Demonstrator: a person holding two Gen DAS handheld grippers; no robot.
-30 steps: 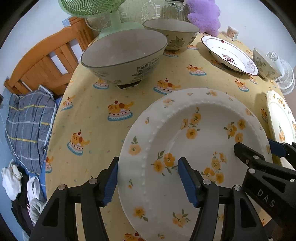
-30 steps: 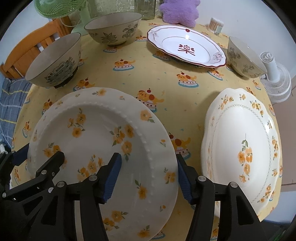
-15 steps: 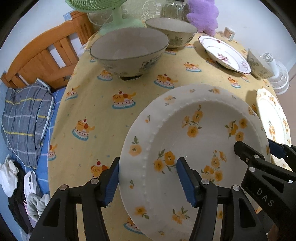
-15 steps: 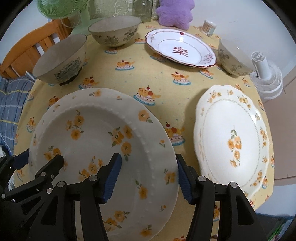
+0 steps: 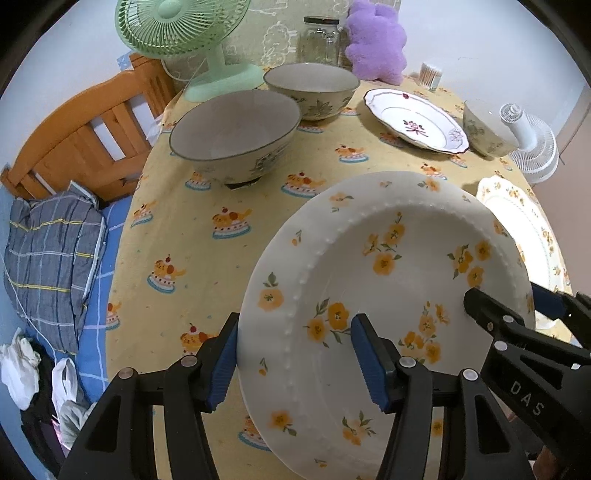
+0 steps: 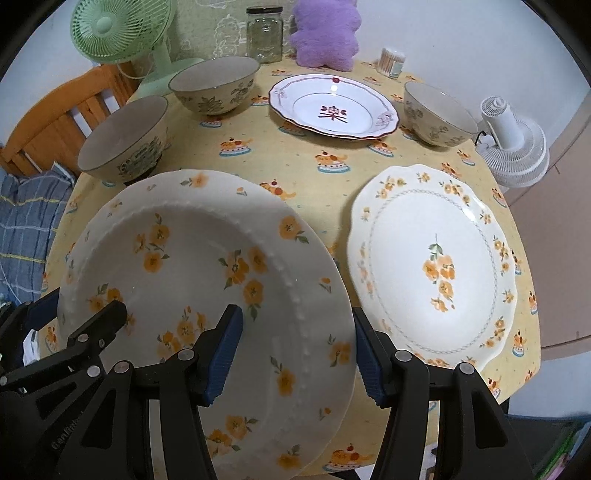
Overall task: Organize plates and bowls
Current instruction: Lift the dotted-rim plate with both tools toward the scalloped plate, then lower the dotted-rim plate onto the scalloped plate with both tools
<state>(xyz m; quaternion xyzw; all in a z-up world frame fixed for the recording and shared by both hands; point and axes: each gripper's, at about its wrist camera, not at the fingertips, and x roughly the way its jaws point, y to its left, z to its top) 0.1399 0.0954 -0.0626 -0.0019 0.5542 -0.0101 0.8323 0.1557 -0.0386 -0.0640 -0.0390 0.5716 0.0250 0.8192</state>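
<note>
A white deep plate with yellow flowers and a beaded rim [image 5: 388, 266] [image 6: 192, 258] hangs above the yellow tablecloth [image 6: 314, 173], tilted slightly. My left gripper [image 5: 295, 325] [image 6: 79, 304] is shut on its left rim. Opposite it, my right gripper [image 6: 295, 315] [image 5: 502, 295] is shut on the right rim. On the cloth to the right lies a scalloped yellow-flower plate [image 6: 432, 266]. A red-trimmed plate [image 6: 332, 107] sits at the back. Three patterned bowls stand at the left [image 6: 122, 140], back left [image 6: 218, 85] and back right [image 6: 436, 110].
A green fan [image 6: 122, 29], a glass jar [image 6: 264, 33], a purple plush [image 6: 325, 33] and a swab tub [image 6: 393, 61] line the far edge. A white fan [image 6: 517, 147] stands right. A wooden frame [image 5: 85, 136] and bedding [image 5: 51, 254] lie left.
Both grippers have risen with the beaded plate between them, so the table and the other dishes look farther away. The grips on the rims are unchanged.
</note>
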